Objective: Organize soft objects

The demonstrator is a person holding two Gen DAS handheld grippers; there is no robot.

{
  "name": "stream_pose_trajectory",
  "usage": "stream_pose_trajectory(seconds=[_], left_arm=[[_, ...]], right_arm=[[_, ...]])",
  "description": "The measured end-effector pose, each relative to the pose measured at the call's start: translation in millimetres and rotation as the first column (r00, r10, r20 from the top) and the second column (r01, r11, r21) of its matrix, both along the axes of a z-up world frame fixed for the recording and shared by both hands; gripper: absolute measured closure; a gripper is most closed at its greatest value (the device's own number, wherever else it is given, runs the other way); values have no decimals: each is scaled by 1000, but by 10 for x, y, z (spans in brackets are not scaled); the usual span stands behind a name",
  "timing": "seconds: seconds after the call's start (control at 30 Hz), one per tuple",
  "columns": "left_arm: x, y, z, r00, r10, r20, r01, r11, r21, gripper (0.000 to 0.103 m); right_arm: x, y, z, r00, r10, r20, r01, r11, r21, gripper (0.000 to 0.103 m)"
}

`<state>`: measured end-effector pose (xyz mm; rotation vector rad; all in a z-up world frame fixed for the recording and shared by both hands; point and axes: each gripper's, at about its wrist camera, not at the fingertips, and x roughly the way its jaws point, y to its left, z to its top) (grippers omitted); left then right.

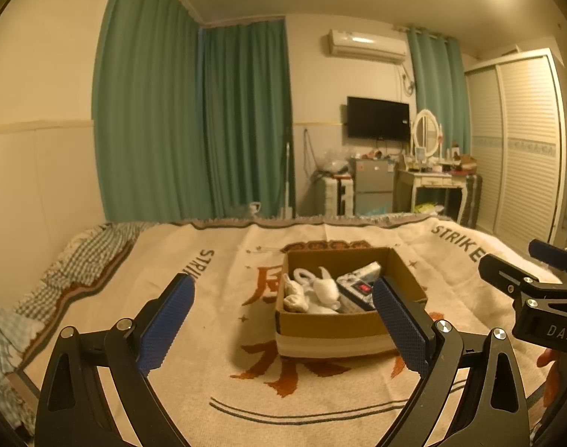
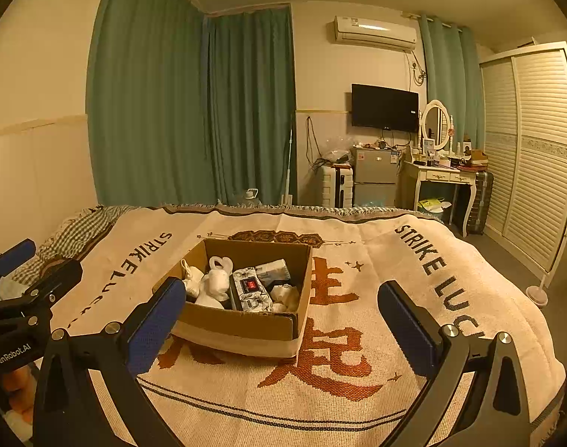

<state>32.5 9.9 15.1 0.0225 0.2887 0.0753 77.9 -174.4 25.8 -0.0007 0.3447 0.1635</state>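
A: Starting at the left, what is there?

B: A checked pillow (image 1: pixel 93 253) at the bed's edge, then the left gripper (image 1: pixel 283 298), its blue-padded fingers (image 1: pixel 168 320) spread wide with nothing between them, above the cream blanket (image 1: pixel 194 365).

A: And in the middle?

B: A cardboard box (image 2: pixel 246 324) sits on the blanket, open at the top. Inside, from left to right, lie a beige soft piece (image 2: pixel 193 279), a white plush rabbit (image 2: pixel 218 283), a patterned pack with a red label (image 2: pixel 250 290), and another pale soft bundle (image 2: pixel 285 294) in the near right corner.

A: The right side?

B: The right gripper (image 2: pixel 281 298) hangs over the blanket, just right of the box, fingers (image 2: pixel 406 331) likewise spread and empty. In the left wrist view it shows at the far right edge, near the left gripper.

A: Is either touching the box?

B: Neither; both are near it but apart.
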Motion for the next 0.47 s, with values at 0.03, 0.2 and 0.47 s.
stream_pose_trajectory(seconds=[0.03,0.2,0.47], left_arm=[[1,1,0,1000,-1,0,1,1000,0,5],[2,2,0,1000,-1,-4,1,1000,-1,5],[15,3,-12,1000,-4,-8,4,1000,1,5]], right_arm=[[0,2,2,1000,0,0,0,1000,1,0],[-1,6,-4,1000,1,-3,-1,1000,0,0],[-11,5,-26,1000,2,-6,-2,1000,3,0]])
